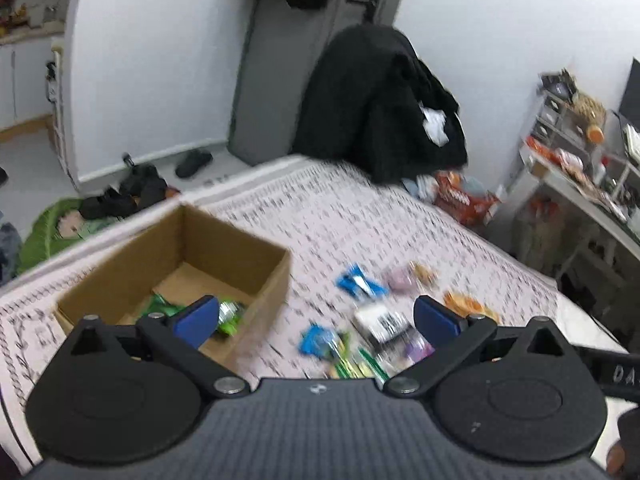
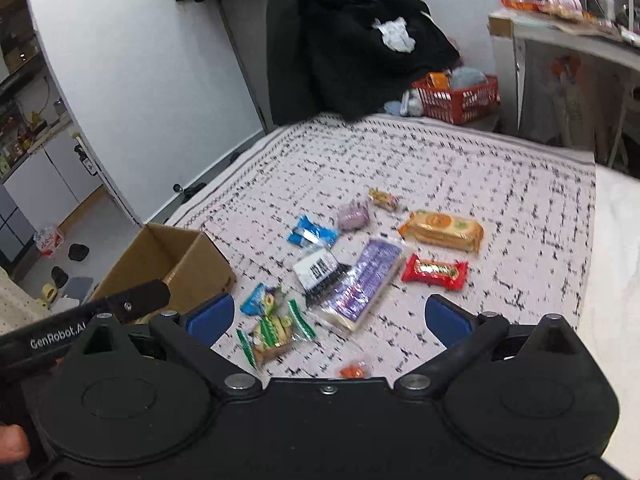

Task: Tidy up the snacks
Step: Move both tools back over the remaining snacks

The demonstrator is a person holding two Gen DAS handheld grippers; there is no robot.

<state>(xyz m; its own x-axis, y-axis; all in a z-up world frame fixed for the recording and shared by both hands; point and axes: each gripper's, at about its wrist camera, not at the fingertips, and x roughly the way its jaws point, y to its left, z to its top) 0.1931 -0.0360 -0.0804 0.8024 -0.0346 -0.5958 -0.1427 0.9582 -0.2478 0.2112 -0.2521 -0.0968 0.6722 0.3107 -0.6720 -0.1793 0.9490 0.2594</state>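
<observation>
A brown cardboard box [image 1: 256, 280] stands on the patterned bed cover [image 1: 320, 216], with green snack packets [image 1: 228, 314] inside. Several snack packets lie to its right: a blue one [image 2: 312, 234], a purple bar [image 2: 364, 280], a red bar [image 2: 434, 272], an orange biscuit pack [image 2: 442, 230] and a green-striped pack [image 2: 276, 332]. My left gripper [image 1: 316, 320] is open and empty above the box's right edge and the snack pile. My right gripper [image 2: 328, 320] is open and empty above the near snacks. The box shows at the left in the right wrist view [image 2: 192, 264].
A black coat [image 2: 352, 40] hangs over a chair at the far end of the bed. A red basket [image 2: 460, 98] with goods sits beside it. A cluttered white desk [image 2: 560, 36] stands at the right. Shoes and clothes lie on the floor at left.
</observation>
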